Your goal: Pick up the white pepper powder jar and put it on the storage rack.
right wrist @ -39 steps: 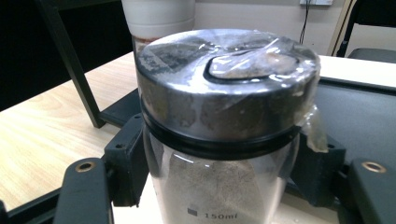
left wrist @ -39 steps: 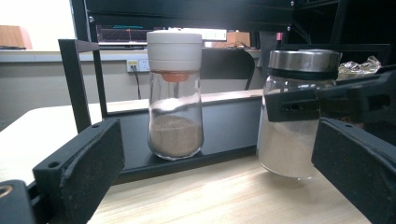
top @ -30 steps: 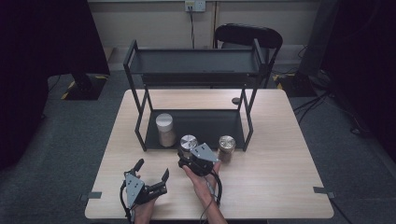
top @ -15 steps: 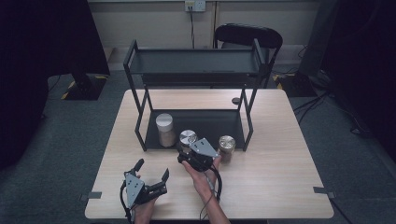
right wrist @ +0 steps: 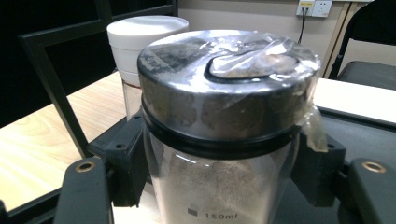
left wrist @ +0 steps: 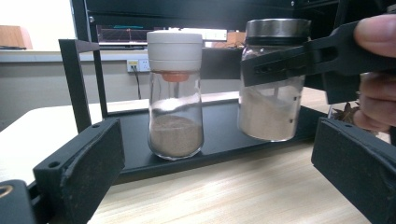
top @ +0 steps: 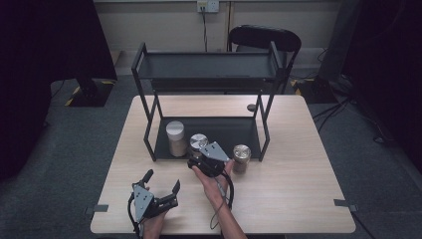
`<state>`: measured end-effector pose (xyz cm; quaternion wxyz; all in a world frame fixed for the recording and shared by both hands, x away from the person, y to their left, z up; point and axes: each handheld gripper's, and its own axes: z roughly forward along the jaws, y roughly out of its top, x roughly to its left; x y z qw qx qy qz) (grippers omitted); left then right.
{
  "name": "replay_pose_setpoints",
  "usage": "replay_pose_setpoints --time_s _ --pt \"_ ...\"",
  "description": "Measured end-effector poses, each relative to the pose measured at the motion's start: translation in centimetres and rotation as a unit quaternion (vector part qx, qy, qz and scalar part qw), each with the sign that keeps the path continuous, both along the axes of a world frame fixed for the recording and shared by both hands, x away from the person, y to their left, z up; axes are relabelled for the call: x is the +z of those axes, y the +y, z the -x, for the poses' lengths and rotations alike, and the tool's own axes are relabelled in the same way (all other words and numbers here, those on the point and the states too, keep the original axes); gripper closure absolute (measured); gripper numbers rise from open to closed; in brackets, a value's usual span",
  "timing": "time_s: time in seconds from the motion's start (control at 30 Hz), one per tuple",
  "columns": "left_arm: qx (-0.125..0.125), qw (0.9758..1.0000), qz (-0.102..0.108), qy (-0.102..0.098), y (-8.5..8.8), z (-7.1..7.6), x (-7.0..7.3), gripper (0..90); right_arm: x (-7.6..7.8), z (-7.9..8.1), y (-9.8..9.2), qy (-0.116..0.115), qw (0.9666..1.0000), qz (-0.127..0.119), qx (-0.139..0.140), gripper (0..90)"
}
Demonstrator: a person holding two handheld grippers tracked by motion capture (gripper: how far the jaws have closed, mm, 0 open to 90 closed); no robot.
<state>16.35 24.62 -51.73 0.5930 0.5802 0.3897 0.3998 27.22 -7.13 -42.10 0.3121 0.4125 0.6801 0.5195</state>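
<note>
Right gripper (top: 200, 155) clamped on steel-lid jar (right wrist: 224, 107) just below the lid, for a secure hold; jar upright on rack (top: 249, 132) bottom shelf, beside white-cap jar (left wrist: 175, 93). Left gripper (top: 161, 186) idle, jaws apart, resting on table (top: 298, 199).

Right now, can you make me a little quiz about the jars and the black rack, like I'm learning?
1. True or false: the right gripper is clamped on the metal-lidded jar.
2. What colour is the lid of the other jar on the rack's bottom shelf?
3. Where is the third jar? A) on the top shelf B) on the table beside the rack C) in the left gripper

Key: 1 true; 2 white; 3 B.
</note>
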Motion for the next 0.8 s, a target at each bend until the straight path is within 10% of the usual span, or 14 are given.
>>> replay_pose_setpoints --time_s 0.8 --pt "-0.004 1.0 0.0 0.001 0.2 -0.1 0.0 1.8 0.1 -3.1 0.5 0.008 0.9998 0.017 -0.01 30.5"
